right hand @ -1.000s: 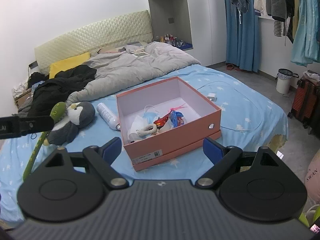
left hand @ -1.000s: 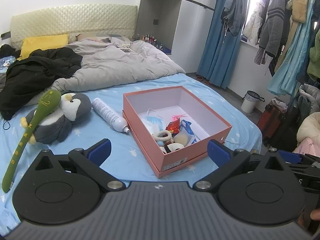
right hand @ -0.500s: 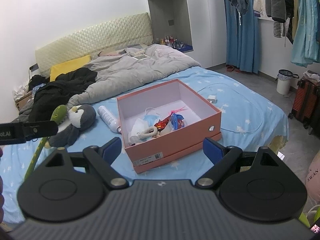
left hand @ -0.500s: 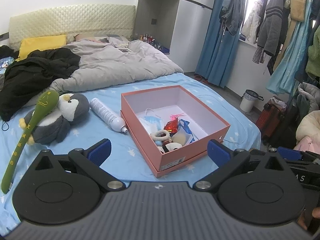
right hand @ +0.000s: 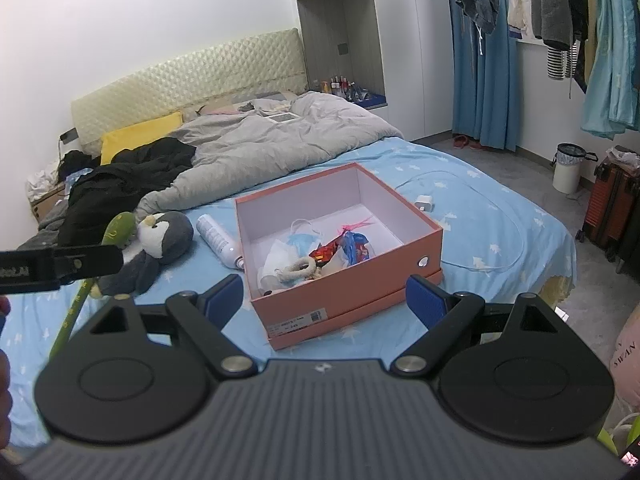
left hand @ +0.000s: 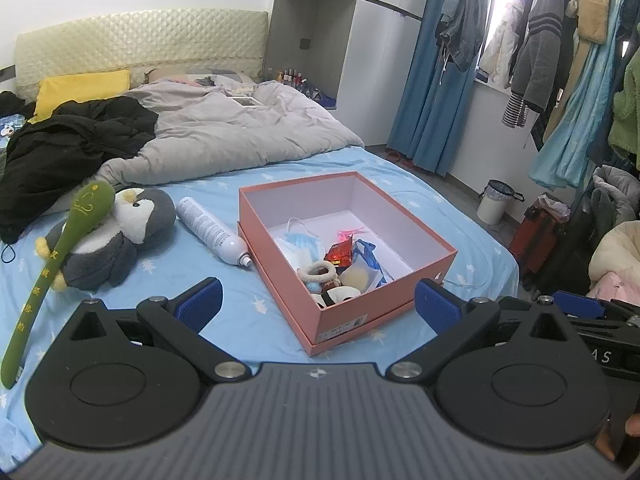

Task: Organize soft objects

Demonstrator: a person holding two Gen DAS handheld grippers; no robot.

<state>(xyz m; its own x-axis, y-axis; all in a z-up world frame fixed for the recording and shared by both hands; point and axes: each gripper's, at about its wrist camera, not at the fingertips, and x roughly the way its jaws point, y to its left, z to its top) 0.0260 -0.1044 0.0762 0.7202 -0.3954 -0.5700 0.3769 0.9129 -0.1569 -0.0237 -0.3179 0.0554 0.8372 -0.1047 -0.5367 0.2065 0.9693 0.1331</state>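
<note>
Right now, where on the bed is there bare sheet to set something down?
Free: the blue sheet right of the pink box, crossed only by a thin white cable, and the strip before the box. Crowded: left, where penguin plush, green stick and spray can lie.

Pink box (left hand: pixel 352 316) (blue starred sheet (left hand: pixel 200 184))

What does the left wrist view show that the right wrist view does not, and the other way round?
Only the left wrist view shows the whole green plush stick lying over the penguin, and cream and pink bundles at the right edge.

Only the right wrist view shows the white charger and its cable on the sheet beyond the box, and the round hole in the box wall.

Both show the pink box with small items inside, the plush penguin, the white spray can, the grey duvet, and open, empty jaws.
</note>
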